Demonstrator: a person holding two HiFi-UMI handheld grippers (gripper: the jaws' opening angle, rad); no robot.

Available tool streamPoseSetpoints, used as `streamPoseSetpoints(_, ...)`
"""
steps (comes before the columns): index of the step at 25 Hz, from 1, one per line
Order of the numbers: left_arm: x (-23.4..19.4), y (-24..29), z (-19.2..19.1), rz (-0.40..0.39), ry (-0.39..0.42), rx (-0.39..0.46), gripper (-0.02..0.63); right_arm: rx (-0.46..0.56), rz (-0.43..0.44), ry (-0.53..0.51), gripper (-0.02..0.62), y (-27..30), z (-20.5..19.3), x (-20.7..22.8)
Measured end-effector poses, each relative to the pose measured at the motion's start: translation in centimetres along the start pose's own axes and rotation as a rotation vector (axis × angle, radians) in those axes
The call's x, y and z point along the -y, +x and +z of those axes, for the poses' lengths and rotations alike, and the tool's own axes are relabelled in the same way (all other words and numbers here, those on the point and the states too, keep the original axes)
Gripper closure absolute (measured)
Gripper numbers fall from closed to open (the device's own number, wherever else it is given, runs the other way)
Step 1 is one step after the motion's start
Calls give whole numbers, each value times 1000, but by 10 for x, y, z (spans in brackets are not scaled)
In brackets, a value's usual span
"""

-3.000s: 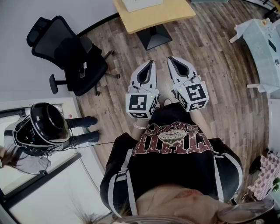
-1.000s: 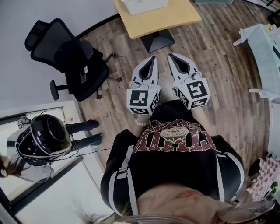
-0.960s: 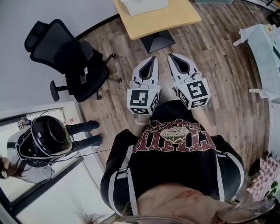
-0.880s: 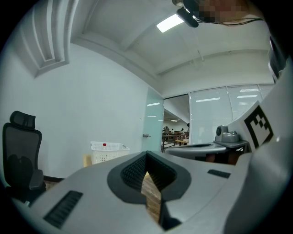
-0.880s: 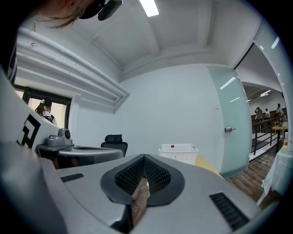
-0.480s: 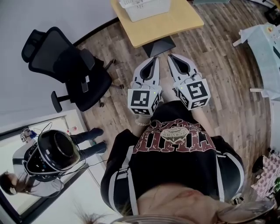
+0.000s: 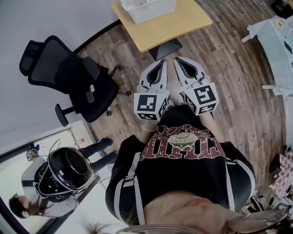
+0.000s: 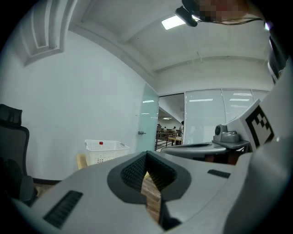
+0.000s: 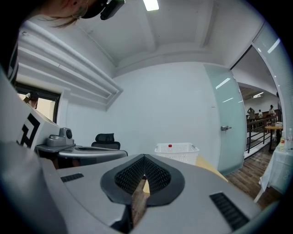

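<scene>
White basket (image 7: 151, 11) cut off above; left gripper (image 7: 160, 62) and right gripper (image 7: 176, 59) fingers pressed together, empty.

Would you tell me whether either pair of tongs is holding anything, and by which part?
Nothing is held: the left tongs and the right tongs are both shut, tips together, with nothing between them.
</scene>
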State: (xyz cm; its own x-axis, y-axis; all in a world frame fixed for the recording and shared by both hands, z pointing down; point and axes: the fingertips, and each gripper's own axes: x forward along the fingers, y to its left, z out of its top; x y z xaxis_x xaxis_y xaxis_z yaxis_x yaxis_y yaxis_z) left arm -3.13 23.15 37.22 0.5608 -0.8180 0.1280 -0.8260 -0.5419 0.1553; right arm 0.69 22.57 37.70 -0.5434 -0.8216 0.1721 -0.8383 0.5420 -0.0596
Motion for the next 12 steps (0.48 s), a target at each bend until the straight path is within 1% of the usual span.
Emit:
streamPoseSetpoints(7,-12,2,1,7,-15,-8,561,-13,-7,0,578,10,2,0)
streamPoseSetpoints(12,-20,11,2,32,-12,-6,561,-8,19,13,578,24,3,7)
